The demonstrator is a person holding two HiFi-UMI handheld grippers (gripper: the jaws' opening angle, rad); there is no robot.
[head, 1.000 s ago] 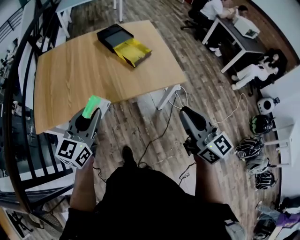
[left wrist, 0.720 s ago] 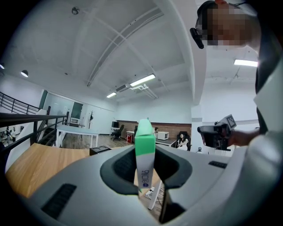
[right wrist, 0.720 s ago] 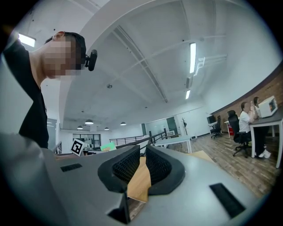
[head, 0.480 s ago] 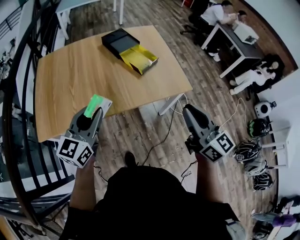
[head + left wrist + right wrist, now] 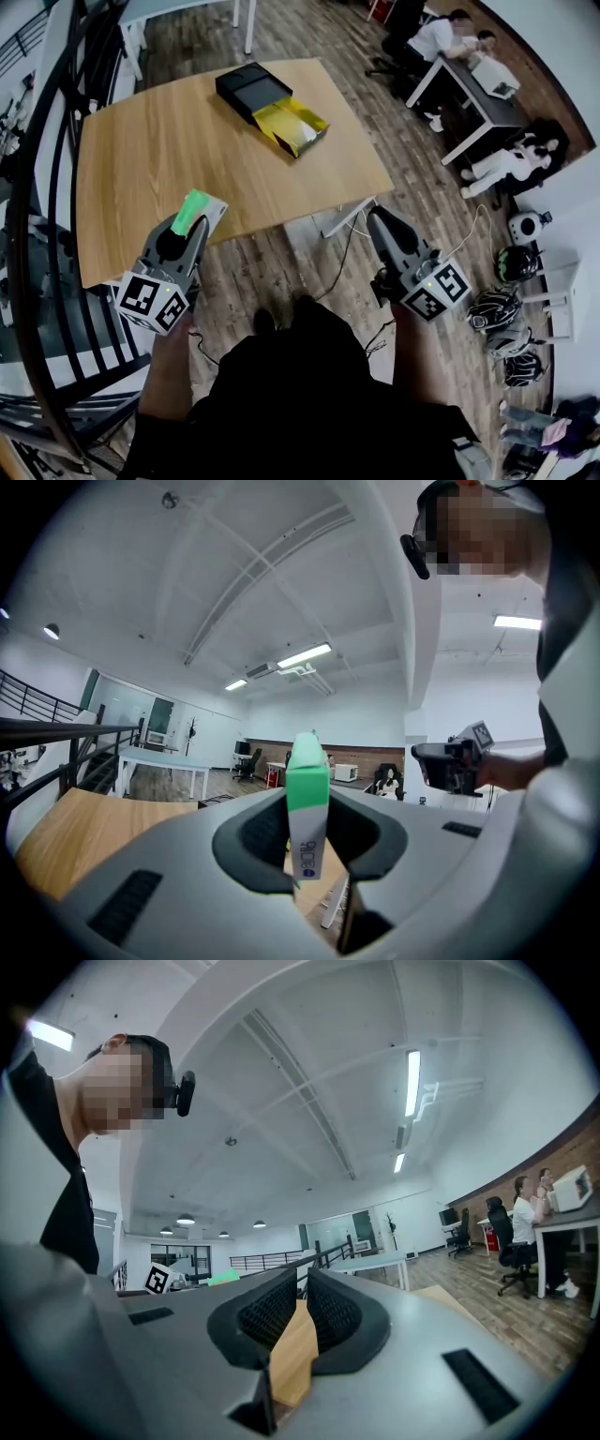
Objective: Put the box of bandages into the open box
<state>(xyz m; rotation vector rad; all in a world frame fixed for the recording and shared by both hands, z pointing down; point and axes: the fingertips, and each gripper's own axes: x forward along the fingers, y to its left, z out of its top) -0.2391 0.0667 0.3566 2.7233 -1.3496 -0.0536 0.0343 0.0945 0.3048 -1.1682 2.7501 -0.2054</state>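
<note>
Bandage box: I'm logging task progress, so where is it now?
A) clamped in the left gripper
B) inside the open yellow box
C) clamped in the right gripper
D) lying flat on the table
A: the bandage box stands pinched between the jaws of the left gripper.

Open-plan office — desks [image 5: 478,89]; swivel chairs [image 5: 460,1234]; seated people [image 5: 436,37]

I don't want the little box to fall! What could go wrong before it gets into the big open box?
The left hand-held gripper pinches the green-and-white cardboard bandage box by one end, with most of it sticking out, so it might tip or slip. The open black box with the yellow inside sits far across the wooden table, so a long reach could bump its wall. Cables lie on the floor near the person's shoe: a trip risk.
</note>
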